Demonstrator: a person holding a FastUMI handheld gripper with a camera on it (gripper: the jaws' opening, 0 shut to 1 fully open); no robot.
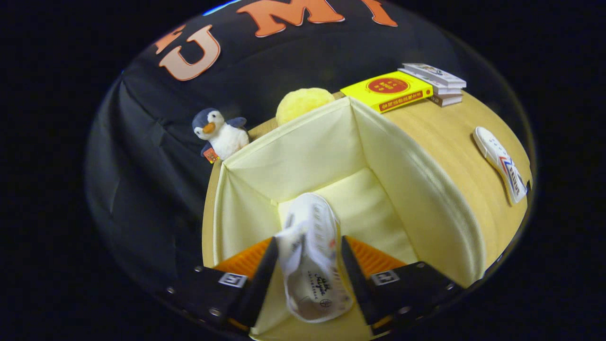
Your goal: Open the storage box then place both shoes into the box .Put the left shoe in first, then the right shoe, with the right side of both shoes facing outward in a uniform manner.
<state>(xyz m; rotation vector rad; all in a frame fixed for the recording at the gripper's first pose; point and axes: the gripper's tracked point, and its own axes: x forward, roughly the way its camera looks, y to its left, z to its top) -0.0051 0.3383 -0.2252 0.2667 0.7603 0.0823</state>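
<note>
A white shoe [310,246] hangs between my fingers, toe pointing down into the open pale-yellow storage box [303,151]. My gripper [307,258] is shut on the shoe, one finger pressing each side of it. The shoe sits over the box's floor, toward its left wall. A second white shoe [501,163], with red and blue marks on its side, lies on the wooden table [454,137] to the right of the box. The box's lid is out of sight.
Beyond the box's far wall stand a penguin plush [218,132] and a yellow fluffy ball [303,103]. A yellow book [387,90] and a small stack of books [438,83] lie at the far right of the table.
</note>
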